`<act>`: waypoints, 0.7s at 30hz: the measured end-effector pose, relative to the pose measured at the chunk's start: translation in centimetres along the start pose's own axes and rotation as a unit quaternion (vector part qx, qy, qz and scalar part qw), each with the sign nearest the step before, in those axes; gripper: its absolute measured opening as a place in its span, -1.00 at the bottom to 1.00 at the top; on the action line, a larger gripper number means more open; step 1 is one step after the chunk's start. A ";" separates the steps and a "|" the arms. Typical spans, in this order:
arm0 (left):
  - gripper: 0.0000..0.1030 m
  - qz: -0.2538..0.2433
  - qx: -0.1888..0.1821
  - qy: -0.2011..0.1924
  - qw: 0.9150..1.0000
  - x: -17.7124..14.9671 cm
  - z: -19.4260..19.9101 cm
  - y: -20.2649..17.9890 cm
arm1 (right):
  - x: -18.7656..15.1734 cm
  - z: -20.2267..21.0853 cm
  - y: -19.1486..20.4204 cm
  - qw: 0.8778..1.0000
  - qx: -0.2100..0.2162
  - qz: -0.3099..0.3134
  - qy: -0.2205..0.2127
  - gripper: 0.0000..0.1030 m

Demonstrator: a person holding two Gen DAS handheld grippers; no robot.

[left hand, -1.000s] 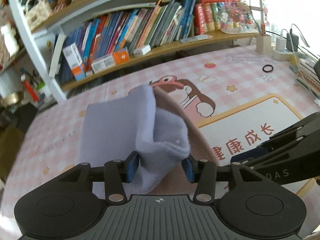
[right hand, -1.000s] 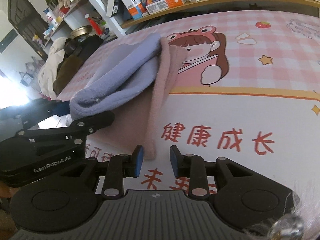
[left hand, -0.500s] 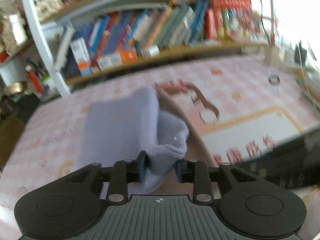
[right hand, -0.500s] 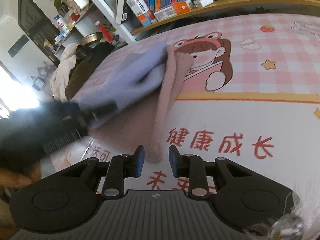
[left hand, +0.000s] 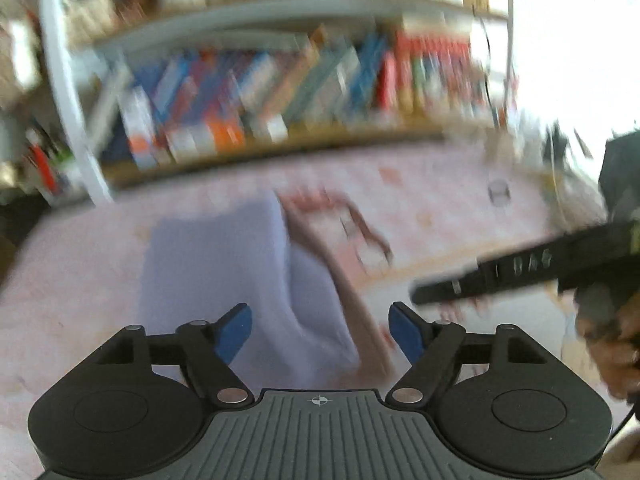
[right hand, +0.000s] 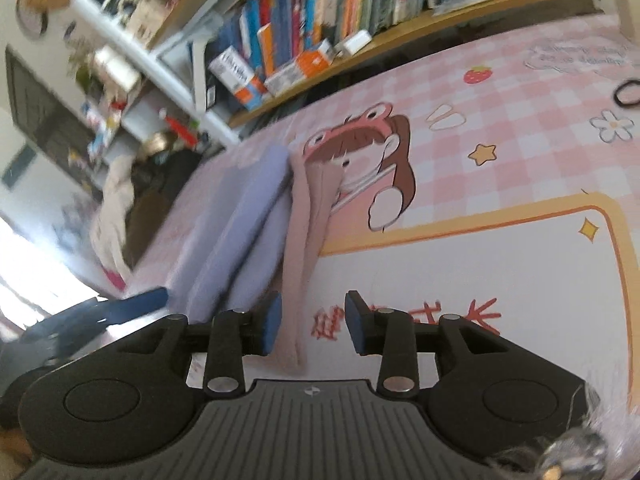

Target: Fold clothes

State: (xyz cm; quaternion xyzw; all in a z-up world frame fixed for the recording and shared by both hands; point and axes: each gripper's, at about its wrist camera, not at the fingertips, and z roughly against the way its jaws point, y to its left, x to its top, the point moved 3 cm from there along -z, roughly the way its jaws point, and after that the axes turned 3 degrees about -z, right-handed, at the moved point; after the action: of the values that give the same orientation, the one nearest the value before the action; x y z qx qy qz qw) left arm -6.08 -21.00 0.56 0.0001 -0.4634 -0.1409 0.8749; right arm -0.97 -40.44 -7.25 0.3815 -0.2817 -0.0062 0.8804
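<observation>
Both wrist views look steeply down, close over the shared lavender garment (left hand: 224,264).

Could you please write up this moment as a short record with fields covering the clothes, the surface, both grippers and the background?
clothes: a lavender garment lies folded on a dusty pink garment
surface: pink checked mat with a cartoon girl print
left gripper: jaws opening, pads clear of the lavender garment below
right gripper: jaws opening, the pink garment's edge lies under the gap, not pinched
background: bookshelf full of books
small item: black hair tie on the mat
image quality: left wrist view heavily blurred
</observation>
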 end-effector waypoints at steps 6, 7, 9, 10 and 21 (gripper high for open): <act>0.68 0.019 0.092 -0.032 0.995 0.8 1.2 4.3 | 0.9 -0.8 1.4 0.999 0.036 -0.021 0.000 -0.34; 0.60 0.028 0.093 -0.017 0.995 0.4 0.8 5.0 | 0.9 -1.1 1.7 0.999 0.041 -0.022 0.004 -0.34; 0.17 0.050 0.081 0.009 0.995 -0.4 0.0 6.2 | 0.8 -1.6 2.3 0.998 0.050 -0.024 0.012 -0.34; -0.16 0.056 0.073 0.020 0.996 -0.8 -0.5 6.6 | 0.8 -2.0 2.5 0.998 0.054 -0.029 0.017 -0.34; -0.46 0.004 -0.044 0.105 0.993 -3.8 -6.0 5.7 | 0.5 -7.1 2.4 0.990 0.045 -0.117 0.065 -0.23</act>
State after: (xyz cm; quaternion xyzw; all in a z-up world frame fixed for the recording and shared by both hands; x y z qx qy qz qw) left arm -1.85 -15.40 -5.21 -0.0253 -0.3622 -0.1568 0.9185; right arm 2.46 -34.09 -9.26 0.4509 -0.1779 -0.0713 0.8718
